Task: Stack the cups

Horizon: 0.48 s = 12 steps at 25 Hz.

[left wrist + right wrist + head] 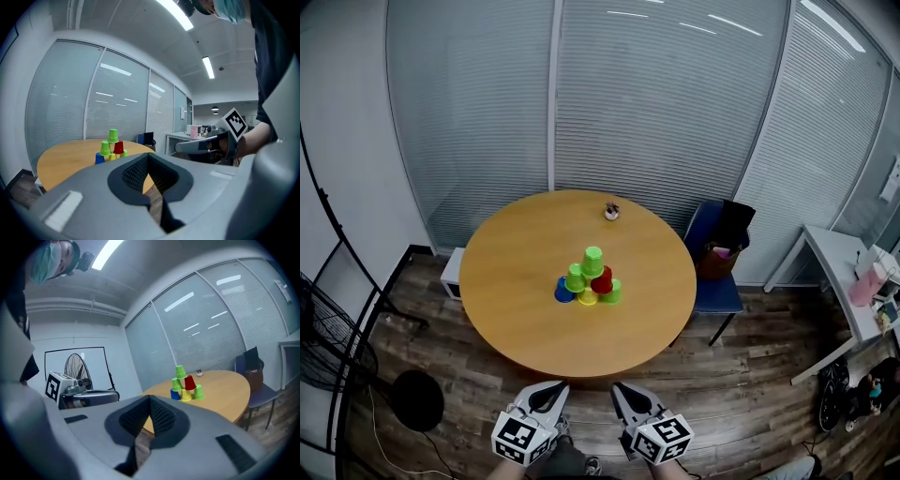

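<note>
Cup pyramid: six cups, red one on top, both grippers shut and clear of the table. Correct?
Not quite. The top cup is green. The red cup sits in the middle row, beside another green one, as the head view shows. The rest holds.

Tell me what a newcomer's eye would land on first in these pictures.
A small pyramid of bright cups, in blue, yellow, green and red with a green one on top, stands near the middle of the round wooden table. The left gripper and right gripper sit side by side at the bottom of the head view, short of the table's near edge, both shut and empty.
</note>
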{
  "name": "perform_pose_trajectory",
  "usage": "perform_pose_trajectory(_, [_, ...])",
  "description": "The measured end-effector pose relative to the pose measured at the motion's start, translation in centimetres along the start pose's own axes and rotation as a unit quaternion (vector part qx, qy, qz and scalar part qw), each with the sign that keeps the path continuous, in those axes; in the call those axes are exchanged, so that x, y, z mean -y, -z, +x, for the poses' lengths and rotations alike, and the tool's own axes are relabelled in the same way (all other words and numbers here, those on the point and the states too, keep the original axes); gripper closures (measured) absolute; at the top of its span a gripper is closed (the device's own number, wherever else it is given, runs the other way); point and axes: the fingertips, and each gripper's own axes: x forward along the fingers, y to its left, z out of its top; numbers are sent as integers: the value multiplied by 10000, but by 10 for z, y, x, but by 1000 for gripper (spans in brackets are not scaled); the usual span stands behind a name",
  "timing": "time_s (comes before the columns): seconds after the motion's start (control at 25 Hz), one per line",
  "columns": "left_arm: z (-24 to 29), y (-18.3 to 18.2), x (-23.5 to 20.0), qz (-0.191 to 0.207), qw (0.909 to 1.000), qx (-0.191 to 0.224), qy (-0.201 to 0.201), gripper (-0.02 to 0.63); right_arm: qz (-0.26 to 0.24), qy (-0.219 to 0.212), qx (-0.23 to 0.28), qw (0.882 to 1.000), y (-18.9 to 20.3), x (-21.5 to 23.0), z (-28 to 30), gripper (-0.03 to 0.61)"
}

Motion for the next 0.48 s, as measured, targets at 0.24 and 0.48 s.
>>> perform_pose_trajectory(0.24, [2,3,5,-33,10000,4,48,604,8,54,-21,10000,4,1,-4,565])
perform_pose_trajectory(0.48, [1,3,9,-48,10000,6,67,604,-10,102,-1,9999,3,3,-10,565])
